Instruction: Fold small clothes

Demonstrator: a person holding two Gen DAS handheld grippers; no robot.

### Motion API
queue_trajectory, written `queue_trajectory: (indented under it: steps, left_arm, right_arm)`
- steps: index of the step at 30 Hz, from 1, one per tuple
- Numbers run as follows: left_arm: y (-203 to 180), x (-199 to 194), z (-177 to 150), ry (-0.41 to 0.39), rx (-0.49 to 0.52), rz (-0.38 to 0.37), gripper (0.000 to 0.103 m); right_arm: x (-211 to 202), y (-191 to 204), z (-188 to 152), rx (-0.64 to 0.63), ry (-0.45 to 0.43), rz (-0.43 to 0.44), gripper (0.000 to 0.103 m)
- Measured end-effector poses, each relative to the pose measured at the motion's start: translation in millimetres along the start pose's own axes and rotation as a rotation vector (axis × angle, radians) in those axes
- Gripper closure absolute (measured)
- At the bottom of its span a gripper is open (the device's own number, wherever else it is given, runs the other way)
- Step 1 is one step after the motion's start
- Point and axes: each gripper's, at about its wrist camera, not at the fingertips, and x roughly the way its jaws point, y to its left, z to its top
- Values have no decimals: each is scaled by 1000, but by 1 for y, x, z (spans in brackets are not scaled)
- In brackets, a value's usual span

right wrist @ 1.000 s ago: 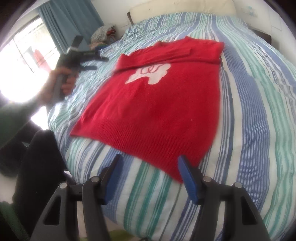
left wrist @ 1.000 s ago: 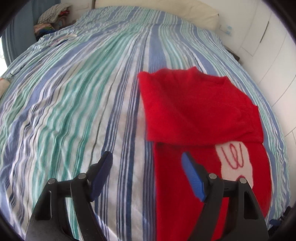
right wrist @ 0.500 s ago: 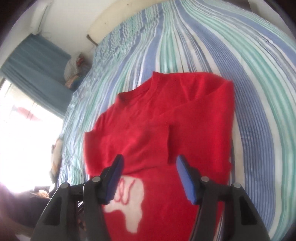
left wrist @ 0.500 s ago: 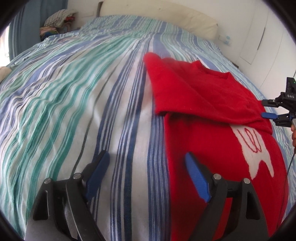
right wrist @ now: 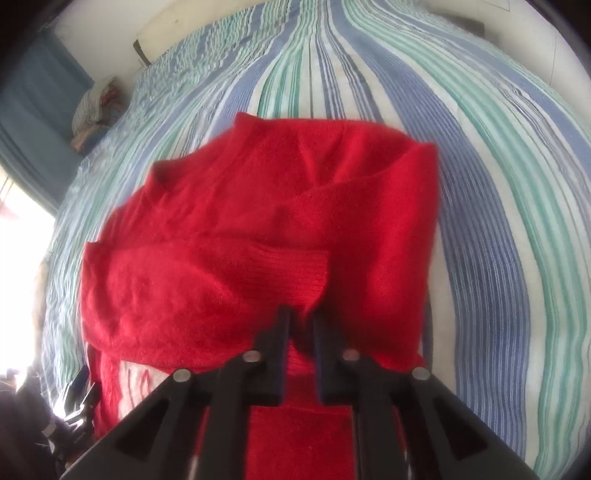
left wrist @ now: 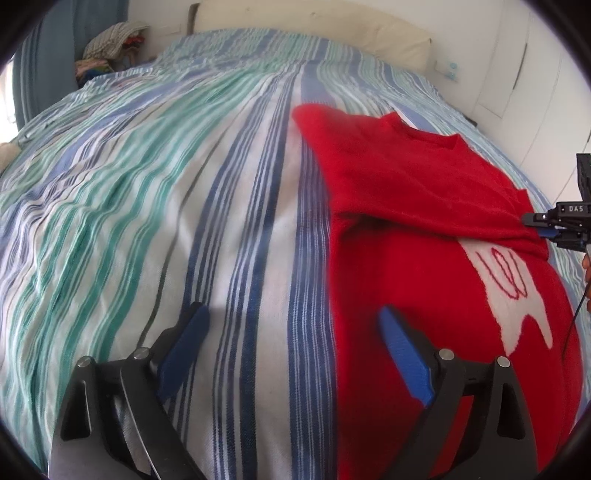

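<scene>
bed (left wrist: 155, 206) fills both views, covered by a sheet striped in blue, green and white. cream headboard (left wrist: 314, 33) at the far end, white wall panels on one side, a blue curtain (right wrist: 33, 122) on the other. heap of mixed laundry (left wrist: 110, 44) sits beside the head of the bed, near the curtain.

red sweater (left wrist: 424, 206) lies flat on the sheet, on the right-hand part of the left wrist view. its upper part is covered by the sleeves folded across the chest; the ribbed cuff (right wrist: 295, 273) of one sleeve lies on top, close to the right gripper's tips. a white motif with red line stitching (left wrist: 517, 295) shows on the front, partly under the folded edge.

left gripper (left wrist: 291, 332): fingers spread wide, having just been opening, nothing between them. one blue pad (left wrist: 184, 350) hangs over bare sheet, the other over the sweater's side edge (contact with the cloth not clear).

right gripper (right wrist: 301, 321): fingers have just been closing and now stand close together with red knit bunched between the tips, pinching the sweater at the edge of the folded sleeve layer. the same gripper shows at the right border of the left wrist view, its tips at the fold's edge.
</scene>
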Motion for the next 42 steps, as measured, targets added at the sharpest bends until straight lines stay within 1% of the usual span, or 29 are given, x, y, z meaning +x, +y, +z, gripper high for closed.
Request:
queue_trajectory:
  steps: [1,2,4,5,7,9,10,11,12,13,14,15,17,18,20,21,23,25,27,28,29,30,31,33,34,35,37,39,42]
  left_arm:
    - [0,-4,4,7,-1,-2,9]
    - [0,-9,9,4,-7,-23,9]
    - [-2,-15,20,-9,-16,-68,9]
    - [-5,-14,26,-9,-8,-72,9]
    - [-13,-5,40,-2,22,-47,8]
    - [-14,17,49,27,39,16,8]
    - [-9,30,51,50,25,86,9]
    - [1,40,51,69,-17,156,13]
    - [15,44,50,64,-91,159,12]
    - [28,42,47,39,-168,123,12]
    - [33,39,45,26,-200,126,12]
    - [31,37,43,23,-181,139,12]
    - [22,31,39,34,-109,169,12]
    - [21,24,36,36,-99,166,12]
    - [23,3,25,49,-116,153,13]
    - [25,-11,18,54,-125,130,13]
    - [21,-36,3,61,-116,67,11]
    - [3,-53,-16,96,-83,10,11]
    - [-16,-64,-38,144,-34,-59,11]
    - [-26,-66,-51,182,-5,-72,11]
    - [-35,-65,-64,239,26,-62,11]
    - [-43,-63,-78,300,52,-23,11]
    - [-47,-65,-89,325,75,25,11]
    - [-53,-80,-102,312,100,56,10]
    - [-54,-87,-105,314,98,57,10]
    - [-52,-93,-106,314,84,52,10]
    - [-45,-106,-108,307,31,32,10]
    - [-34,-119,-105,281,-24,13,10]
    - [-19,-132,-99,219,-82,9,10]
  right_arm:
    - [-4,-1,-1,11,-13,25,70]
    - [-12,-2,-2,16,-31,45,56]
    - [-33,0,-9,-12,-77,74,53]
    - [-42,4,-14,-52,-81,93,53]
    - [-55,7,-26,-142,-56,125,53]
    - [-61,13,-44,-217,-8,144,53]
    - [-65,15,-57,-248,15,163,53]
    - [-68,15,-72,-274,34,175,53]
    - [-71,15,-89,-297,50,173,53]
    - [-74,13,-108,-322,67,167,53]
    - [-74,12,-127,-349,88,150,53]
    - [-73,9,-147,-375,106,115,53]
    - [-74,1,-186,-412,119,50,52]
    - [-78,-4,-199,-415,100,35,52]
    - [-96,-8,-221,-399,43,12,52]
    - [-106,-9,-229,-387,21,8,52]
    - [-129,-9,-242,-354,-33,14,52]
    - [-146,-2,-254,-369,-81,52,50]
    - [-143,5,-264,-392,-73,72,46]
    - [-134,6,-268,-388,-34,94,46]
    - [-120,7,-272,-380,34,116,46]
    - [-105,6,-276,-373,121,125,46]
    - [-99,6,-283,-379,164,106,46]
    - [-112,8,-294,-424,133,86,46]
    - [-118,8,-298,-434,147,84,46]
    - [-122,6,-303,-432,158,79,46]
    - [-132,-2,-314,-405,144,57,46]
    - [-141,-10,-320,-364,134,56,46]
    - [-157,-15,-317,-330,69,57,46]
